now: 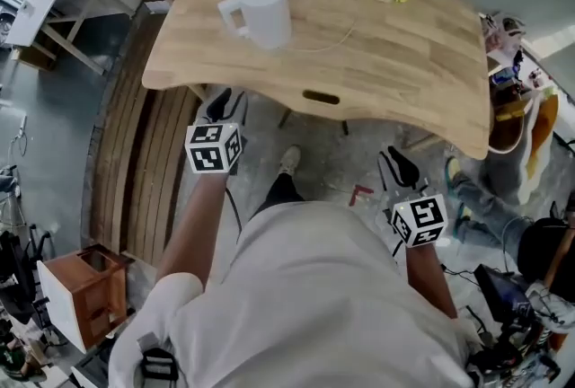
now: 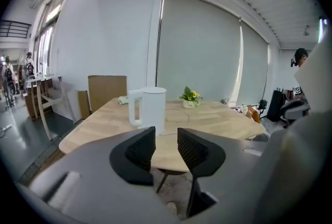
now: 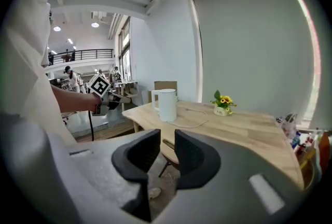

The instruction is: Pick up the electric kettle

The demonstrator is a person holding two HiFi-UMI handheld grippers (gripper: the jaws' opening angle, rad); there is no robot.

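- While the white cylindrical electric kettle [image 1: 262, 9] stands upright on the pale wooden table [image 1: 404, 63], it is untouched.
- Jaws of the left gripper [image 2: 166, 141] and the right gripper [image 3: 167, 140] stand apart, with nothing between them.
- Risk: the smooth body may slip from a shallow grip; the trailing white cord [image 1: 349, 18] may snag and tip it.

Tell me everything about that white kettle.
The electric kettle is plain white, smooth and plastic-looking, a tall cylinder with a closed flat lid and a loop handle on one side. It stands upright on the wooden table, toward its far left part. A thin white cord trails from its base. Nothing else touches it.
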